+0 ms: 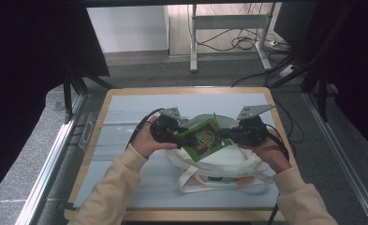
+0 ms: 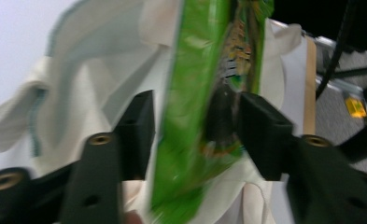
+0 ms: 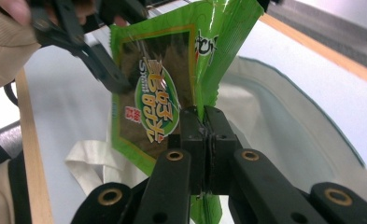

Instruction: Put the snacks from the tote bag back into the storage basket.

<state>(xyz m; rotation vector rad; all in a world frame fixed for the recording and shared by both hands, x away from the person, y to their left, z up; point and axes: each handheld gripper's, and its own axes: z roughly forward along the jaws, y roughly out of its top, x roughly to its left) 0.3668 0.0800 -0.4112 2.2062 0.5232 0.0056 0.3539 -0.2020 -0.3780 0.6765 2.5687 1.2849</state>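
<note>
A green snack packet (image 1: 202,138) (image 3: 158,98) hangs upright over a white tote bag (image 1: 219,164) (image 3: 284,116) lying on the table. My right gripper (image 1: 226,136) (image 3: 203,112) is shut on the packet's right edge. From the left, my left gripper (image 1: 179,136) (image 2: 197,102) straddles the other side. In the left gripper view the packet (image 2: 195,116) stands between the jaws; the right pad touches it, while a gap of white bag (image 2: 102,56) shows beside the left pad. One finger of the left gripper (image 3: 102,70) lies across the packet's edge in the right gripper view.
The table (image 1: 125,101) has a pale top with a wooden rim. A clear plastic tray (image 1: 89,129) lies at its left side. A metal frame (image 1: 193,42) and cables stand on the floor beyond. Dark curtains flank both sides.
</note>
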